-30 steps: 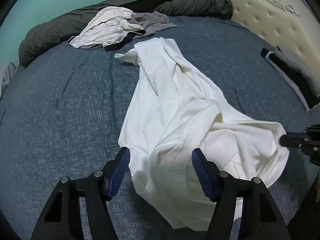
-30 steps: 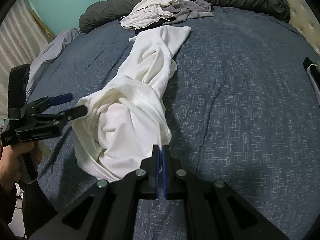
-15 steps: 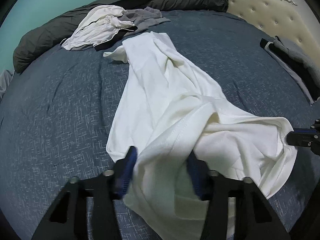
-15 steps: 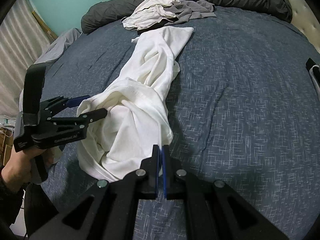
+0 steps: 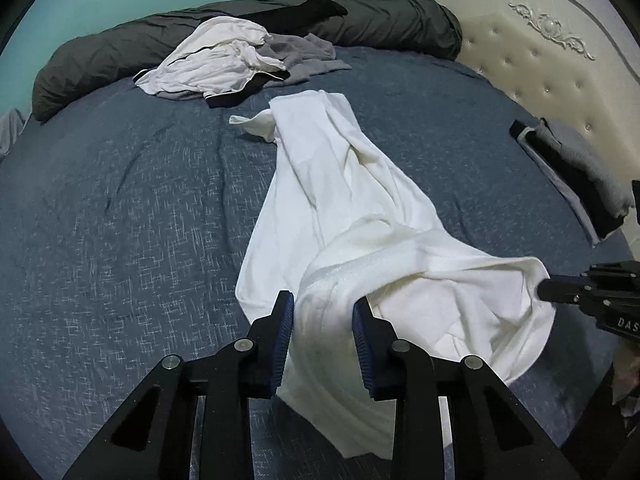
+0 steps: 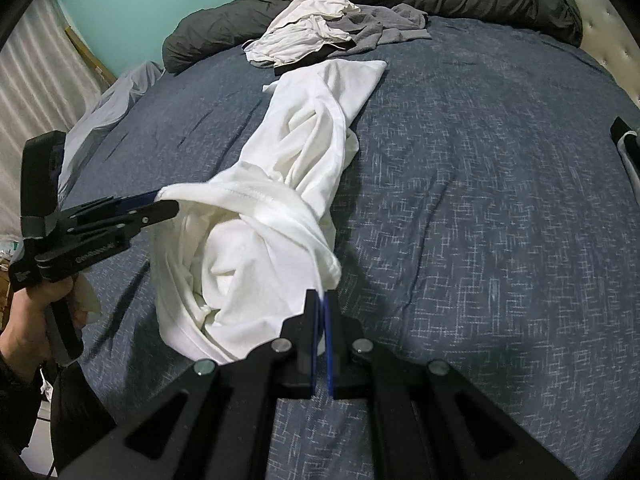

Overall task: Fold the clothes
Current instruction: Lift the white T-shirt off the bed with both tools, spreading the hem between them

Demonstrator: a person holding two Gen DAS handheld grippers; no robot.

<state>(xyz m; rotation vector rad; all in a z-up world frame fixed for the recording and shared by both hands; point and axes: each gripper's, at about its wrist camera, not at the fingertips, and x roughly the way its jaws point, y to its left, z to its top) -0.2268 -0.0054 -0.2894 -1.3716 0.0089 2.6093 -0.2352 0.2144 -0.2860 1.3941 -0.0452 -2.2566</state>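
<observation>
L gripper (image 5: 322,316) has slid its open jaws around the white shirt's (image 5: 332,200) hem near the bed's (image 5: 120,220) front edge, R gripper (image 6: 323,300) still pinching it, so spreading looks next.

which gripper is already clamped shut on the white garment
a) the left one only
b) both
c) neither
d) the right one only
d: the right gripper has its pads pressed together on the hem of the white garment, while the left gripper has its fingers apart on either side of a bunched fold.
</observation>
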